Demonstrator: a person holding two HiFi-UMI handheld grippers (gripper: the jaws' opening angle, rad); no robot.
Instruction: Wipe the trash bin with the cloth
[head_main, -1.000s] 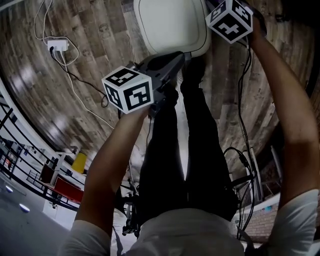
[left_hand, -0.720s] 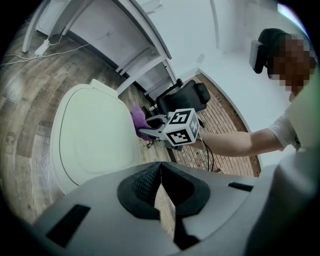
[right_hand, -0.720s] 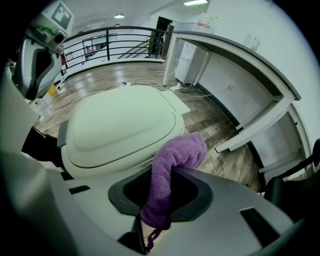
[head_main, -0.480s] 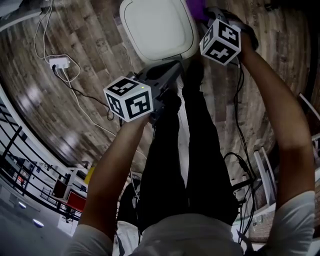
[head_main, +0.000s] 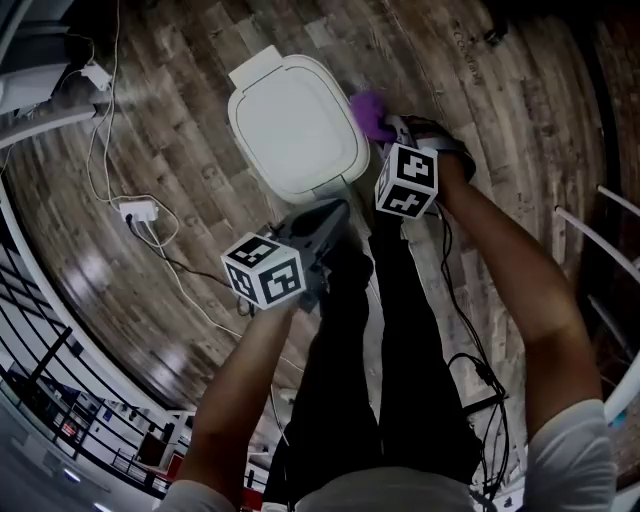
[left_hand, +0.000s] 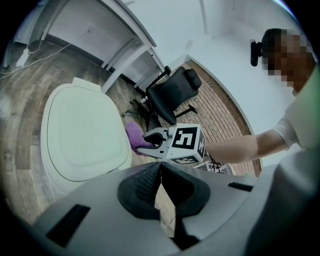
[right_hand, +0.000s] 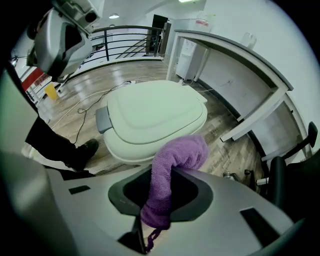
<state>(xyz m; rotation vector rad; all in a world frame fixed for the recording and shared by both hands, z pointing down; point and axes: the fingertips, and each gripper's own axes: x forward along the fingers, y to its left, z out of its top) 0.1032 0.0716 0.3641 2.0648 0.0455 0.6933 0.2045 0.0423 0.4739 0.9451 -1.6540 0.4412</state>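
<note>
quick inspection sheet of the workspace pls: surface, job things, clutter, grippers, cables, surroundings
surface: wood-plank floor
job's things: pale trash bin stands on the floor with its lid closed; purple cloth is at the bin's rim, contact unclear
clutter: nothing seen
grippers: left gripper has its jaws together and holds nothing, held back from the bin; right gripper is clamped on the cloth
cables: white cable runs across the floor to a power adapter; black cables loop beside the person's legs
surroundings: black office chair, white counter, black railing
</note>
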